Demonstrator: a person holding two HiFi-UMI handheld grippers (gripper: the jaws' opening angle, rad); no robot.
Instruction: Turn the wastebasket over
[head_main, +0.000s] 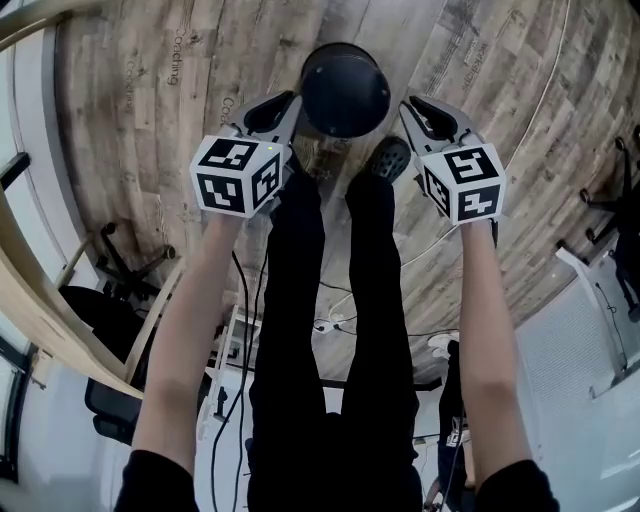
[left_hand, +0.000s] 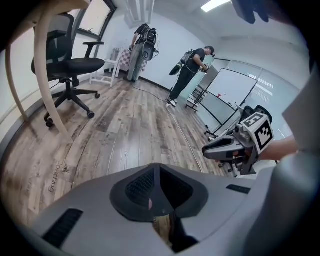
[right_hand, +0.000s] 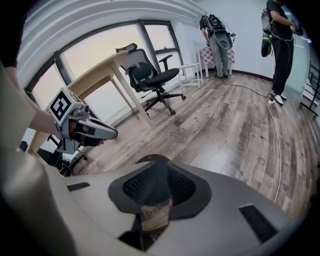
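Fingers (left_hand: 142, 186) of the left gripper (head_main: 272, 112) and right gripper (head_main: 432, 115) were pressed shut on nothing, flanking the black wastebasket (head_main: 345, 88) on the far floor (head_main: 480, 50); which way up it stood was unclear. Closed jaws risked shoving it away instead of gripping.

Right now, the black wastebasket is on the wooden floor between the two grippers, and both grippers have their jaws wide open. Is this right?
Not quite. The wastebasket is on the wooden floor between the two grippers, but the jaws are shut, not wide open, and hold nothing. The left gripper view and the right gripper view each show this.
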